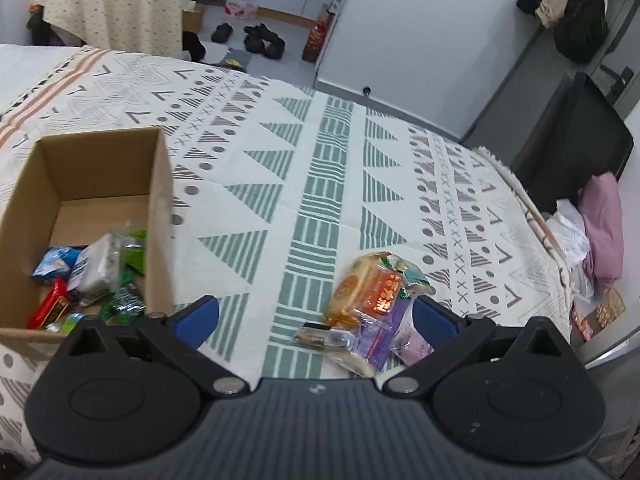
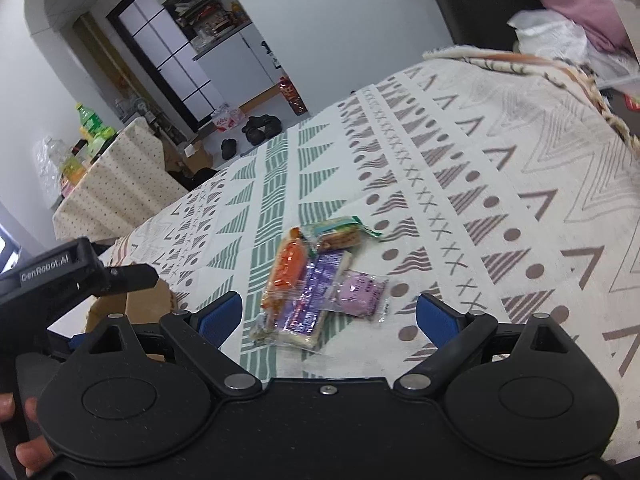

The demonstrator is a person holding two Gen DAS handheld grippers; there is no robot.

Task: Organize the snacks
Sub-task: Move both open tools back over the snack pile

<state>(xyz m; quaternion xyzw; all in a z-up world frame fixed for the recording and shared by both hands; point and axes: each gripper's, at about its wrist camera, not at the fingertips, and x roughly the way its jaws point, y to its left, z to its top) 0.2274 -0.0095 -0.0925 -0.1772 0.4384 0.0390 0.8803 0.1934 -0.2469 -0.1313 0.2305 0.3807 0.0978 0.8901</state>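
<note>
Left wrist view first: I see my left gripper (image 1: 316,314) low in the frame with its blue fingertips (image 1: 198,314) spread wide and nothing between them. At the left edge sits the cardboard box (image 1: 100,168), already holding several wrapped snacks (image 1: 94,280) in its near corner. Just right of centre, near the bottom, the loose snack pile (image 1: 368,308) lies on the patterned bedspread (image 1: 320,184); the orange packet (image 1: 366,290) is on top, and the right-hand fingertip is beside the pile's purple wrappers, though I cannot tell whether it touches them.

Right wrist view: my right gripper (image 2: 330,316) is also wide open and empty, hovering just short of the same pile (image 2: 316,280) in the middle of the frame. The pink packet (image 2: 360,292) lies at the pile's right side, the purple bar (image 2: 316,300) overlaps the orange packet (image 2: 286,280), and a green-edged one (image 2: 340,234) sits behind them. The left tool shows at the left edge of this frame.

My worry is the overlap: closing on one wrapper could drag or flick its neighbours across the soft cloth. The slick film may also slip from the pads during the carry to the box. Both tools are aimed at one small heap, so they could knock each other.
</note>
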